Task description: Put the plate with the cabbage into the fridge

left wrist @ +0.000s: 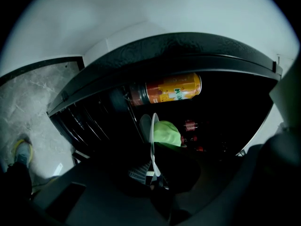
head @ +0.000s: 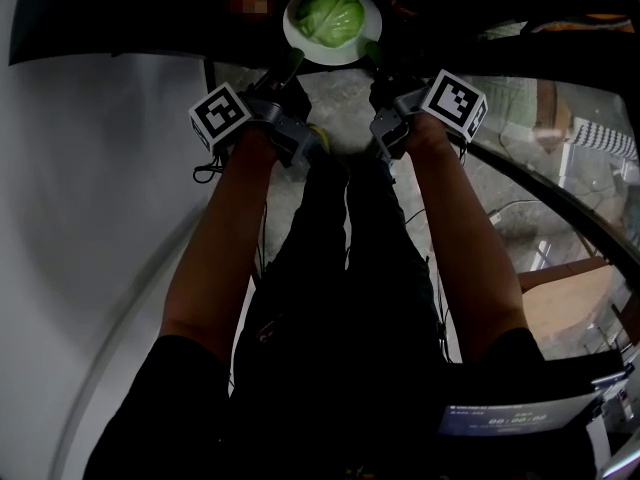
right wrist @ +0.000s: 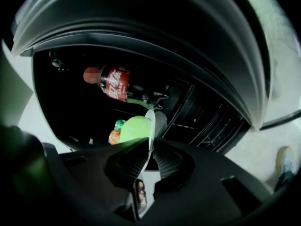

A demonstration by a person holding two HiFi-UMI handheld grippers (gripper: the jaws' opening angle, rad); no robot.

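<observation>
A white plate [head: 300, 34] with a green cabbage [head: 333, 18] on it hangs at the top middle of the head view, at the dark fridge opening. My left gripper [head: 293, 64] is shut on the plate's left rim and my right gripper [head: 372, 56] on its right rim. The left gripper view has the plate [left wrist: 152, 140] edge-on between the jaws, with the cabbage [left wrist: 169, 133] just beyond. From the right gripper view the plate's rim [right wrist: 151, 126] also stands pinched between the jaws, beside the cabbage [right wrist: 133, 129].
Inside the dark fridge lie an orange can [left wrist: 167, 91] and a cola bottle [right wrist: 115, 84], with two small bottles [right wrist: 115, 132] lower down. Wire racks [left wrist: 87, 121] line one side. A white surface [head: 90, 218] stands at left, wooden furniture [head: 565, 303] at right.
</observation>
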